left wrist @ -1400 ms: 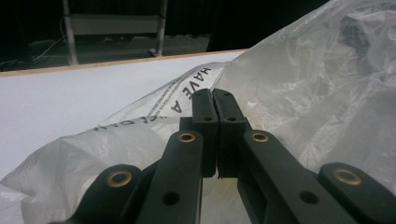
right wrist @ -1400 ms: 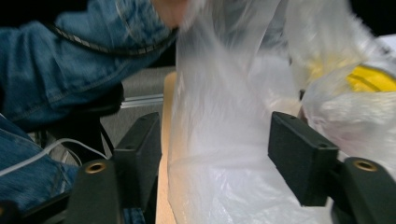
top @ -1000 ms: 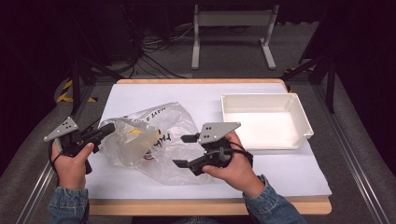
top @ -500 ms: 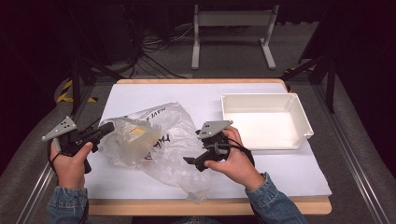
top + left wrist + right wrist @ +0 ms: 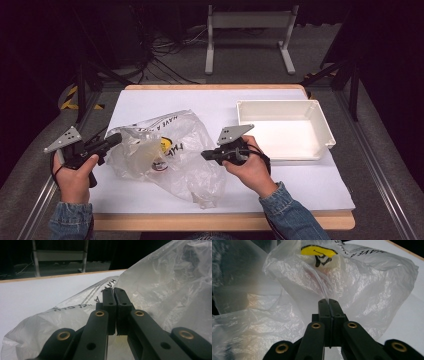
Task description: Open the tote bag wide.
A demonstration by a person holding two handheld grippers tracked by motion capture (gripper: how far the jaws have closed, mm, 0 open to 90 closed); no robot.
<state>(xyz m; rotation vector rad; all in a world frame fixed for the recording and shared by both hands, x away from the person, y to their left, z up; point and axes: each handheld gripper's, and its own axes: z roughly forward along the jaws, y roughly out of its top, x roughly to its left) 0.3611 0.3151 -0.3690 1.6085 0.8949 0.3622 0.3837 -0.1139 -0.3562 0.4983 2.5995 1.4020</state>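
Both hands are on the crinkled clear plastic bag with black lettering and a yellow smiley print (image 5: 167,155), which lies at the middle-left of the white-covered surface (image 5: 310,180). Something pale sits inside it, too veiled by the film to name.

The left hand-held gripper (image 5: 116,140) sits at the bag's nine o'clock edge, jaws pressed together; in the left gripper view (image 5: 115,293) the film bunches right at the tips, so it looks pinched there, though the fold itself is hard to make out. Over at three o'clock, the right hand-held gripper (image 5: 206,155) has just snapped its jaws closed, and in the right gripper view (image 5: 328,302) a thin ridge of plastic rises straight out from between the tips. That one has a pinch of film.

The shallow white rectangular plastic tray (image 5: 320,117) waits empty at the bag's two o'clock, well apart from it.

My read: this is the opening step, both sides gripped, mouth not yet spread. Next, the two grippers need to draw apart gently, towards nine and three, keeping the pinches firm so the thin film doesn't slip or tear.
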